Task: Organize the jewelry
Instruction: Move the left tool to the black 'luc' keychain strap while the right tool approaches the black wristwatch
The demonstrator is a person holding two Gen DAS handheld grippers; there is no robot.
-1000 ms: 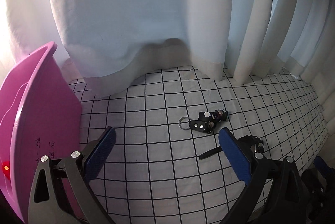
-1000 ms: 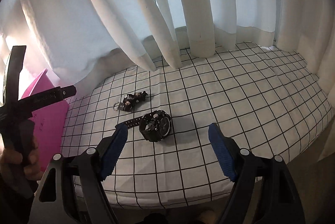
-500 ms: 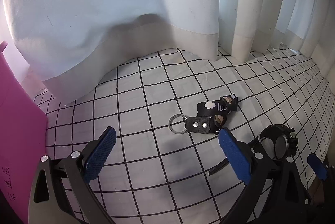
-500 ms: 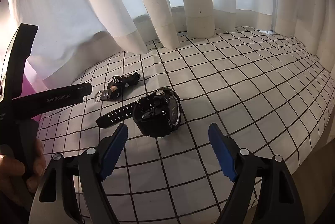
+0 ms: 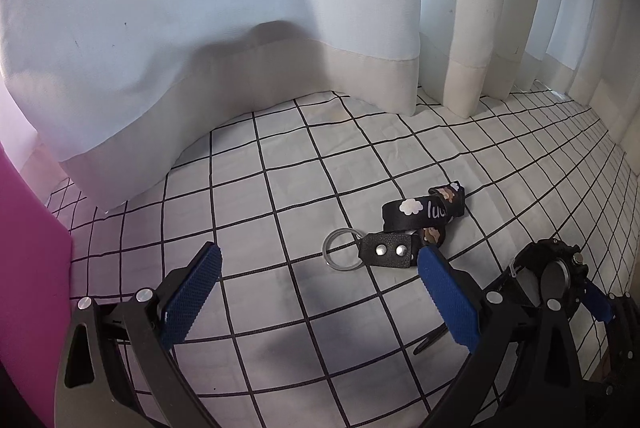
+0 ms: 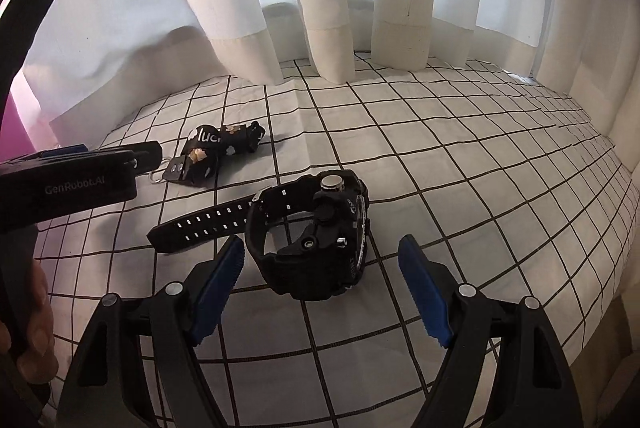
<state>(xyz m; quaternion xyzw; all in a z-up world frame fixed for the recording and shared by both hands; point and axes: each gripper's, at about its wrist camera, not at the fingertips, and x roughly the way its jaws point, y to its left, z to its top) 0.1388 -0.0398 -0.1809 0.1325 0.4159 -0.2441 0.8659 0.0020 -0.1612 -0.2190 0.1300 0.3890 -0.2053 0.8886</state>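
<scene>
A pink container (image 5: 32,268) stands at the far left edge of the left wrist view, on the white cloth with a black grid (image 5: 280,188) that covers the table. White curtains (image 5: 240,8) hang along the rear of the cloth, their hems resting on it.

The left tool (image 5: 320,292) is above the cloth with its blue-padded fingers (image 5: 192,298) spread wide. It holds nothing. The black strap keychain (image 5: 416,224), printed with a white cloud and lettering, lies flat on the cloth just ahead of the right-hand finger. Its metal ring (image 5: 340,255) points toward the gap between the fingers. No finger touches the keychain.

In the right wrist view, the left tool's black body (image 6: 68,184) enters from the left edge, and the keychain (image 6: 216,152) lies just beyond its tip.

The black wristwatch (image 6: 320,240) rests on its side on the cloth, near the keychain but apart from it. Its perforated strap (image 6: 200,224) extends to the left. The right tool (image 6: 320,280) is wide open and holds nothing. The watch case lies just ahead of the gap between its fingers, clear of both pads.
</scene>
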